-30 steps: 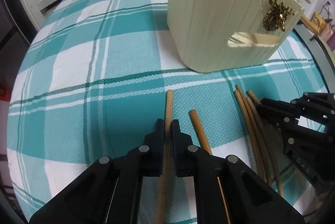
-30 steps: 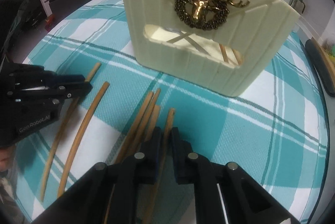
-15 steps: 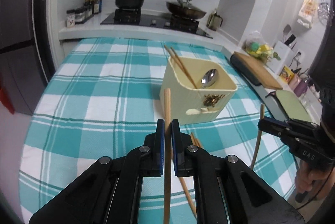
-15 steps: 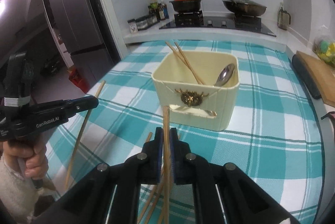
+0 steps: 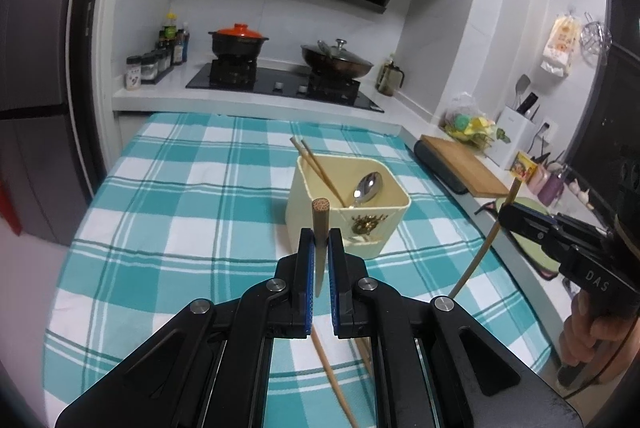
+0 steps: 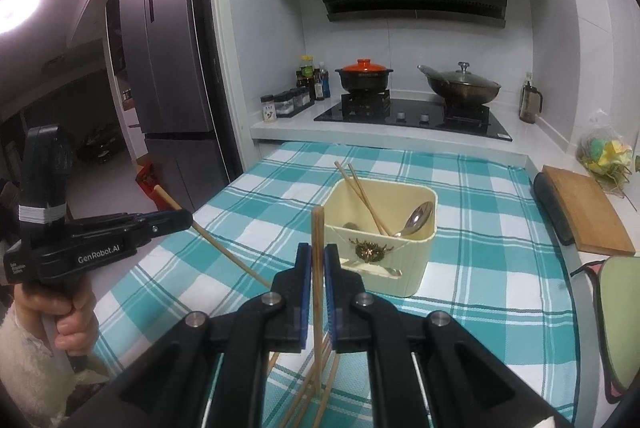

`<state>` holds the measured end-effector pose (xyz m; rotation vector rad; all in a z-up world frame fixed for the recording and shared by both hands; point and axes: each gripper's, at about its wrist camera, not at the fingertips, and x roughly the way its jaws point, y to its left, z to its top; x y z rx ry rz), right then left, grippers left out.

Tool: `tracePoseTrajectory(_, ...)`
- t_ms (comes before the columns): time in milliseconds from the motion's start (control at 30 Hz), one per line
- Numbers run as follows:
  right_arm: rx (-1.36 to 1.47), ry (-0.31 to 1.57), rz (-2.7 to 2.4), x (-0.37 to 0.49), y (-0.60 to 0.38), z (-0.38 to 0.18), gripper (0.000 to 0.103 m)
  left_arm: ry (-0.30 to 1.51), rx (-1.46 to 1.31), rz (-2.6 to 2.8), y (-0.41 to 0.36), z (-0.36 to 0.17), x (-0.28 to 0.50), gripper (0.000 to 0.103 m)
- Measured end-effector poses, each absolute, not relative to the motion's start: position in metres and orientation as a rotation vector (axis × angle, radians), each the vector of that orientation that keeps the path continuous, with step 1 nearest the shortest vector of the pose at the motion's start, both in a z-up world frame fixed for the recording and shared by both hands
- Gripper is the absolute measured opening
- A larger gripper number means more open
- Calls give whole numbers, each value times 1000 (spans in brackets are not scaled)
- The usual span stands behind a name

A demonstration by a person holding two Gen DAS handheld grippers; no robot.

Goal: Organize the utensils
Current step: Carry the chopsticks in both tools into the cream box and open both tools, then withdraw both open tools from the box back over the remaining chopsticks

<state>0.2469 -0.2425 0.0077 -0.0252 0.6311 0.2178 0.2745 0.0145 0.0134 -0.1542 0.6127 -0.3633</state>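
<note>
- Both your grippers have risen off the table since a second ago, each carrying one chopstick up from beside the cream holder (image 5: 348, 212).
- Your left gripper (image 5: 321, 264) has its jaws clamped narrow on a chopstick (image 5: 320, 228), tip pointing up just short of the holder.
- Your right gripper (image 6: 316, 276) pinches its chopstick (image 6: 318, 260) the same way, near-vertical, likely so it can drop straight in.
- Inside the holder, two chopsticks (image 6: 362, 198) and a spoon (image 6: 416, 220) already lean.
- More loose chopsticks (image 6: 308, 396) lie on the table in front of the holder.
</note>
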Motion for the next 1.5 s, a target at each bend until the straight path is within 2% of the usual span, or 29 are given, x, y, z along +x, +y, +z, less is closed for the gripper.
tracePoseTrajectory(233,-20,510,185,264,-250,51,7,543,-170,-398,16,73,292,5)
tracePoseTrajectory(467,-45,394,145,320,-264,100,7,507,-178,-393,2,119,359,5)
tracePoseTrajectory(667,-65,415,125,380,-273,93,7,678,-143,-397,-28,85,426,5)
tracePoseTrajectory(867,-72,607,106,426,-283,48,7,857,-99,-398,-48,34,465,5)
tracePoseTrajectory(1200,-49,831,107,469,-287,-14,7,940,-74,-356,-68,0,503,5)
tracePoseTrajectory(1267,-34,858,108,476,-287,-21,7,935,-76,-328,-70,1,510,11)
tracePoseTrajectory(1333,-7,862,94,481,-289,-24,11,927,-109,-309,-68,5,514,45)
tracePoseTrajectory(1400,37,835,87,481,-294,-20,39,890,-145,-299,-61,17,508,55)
tracePoseTrajectory(1500,100,768,90,468,-302,2,40,827,-121,-315,-52,44,485,57)
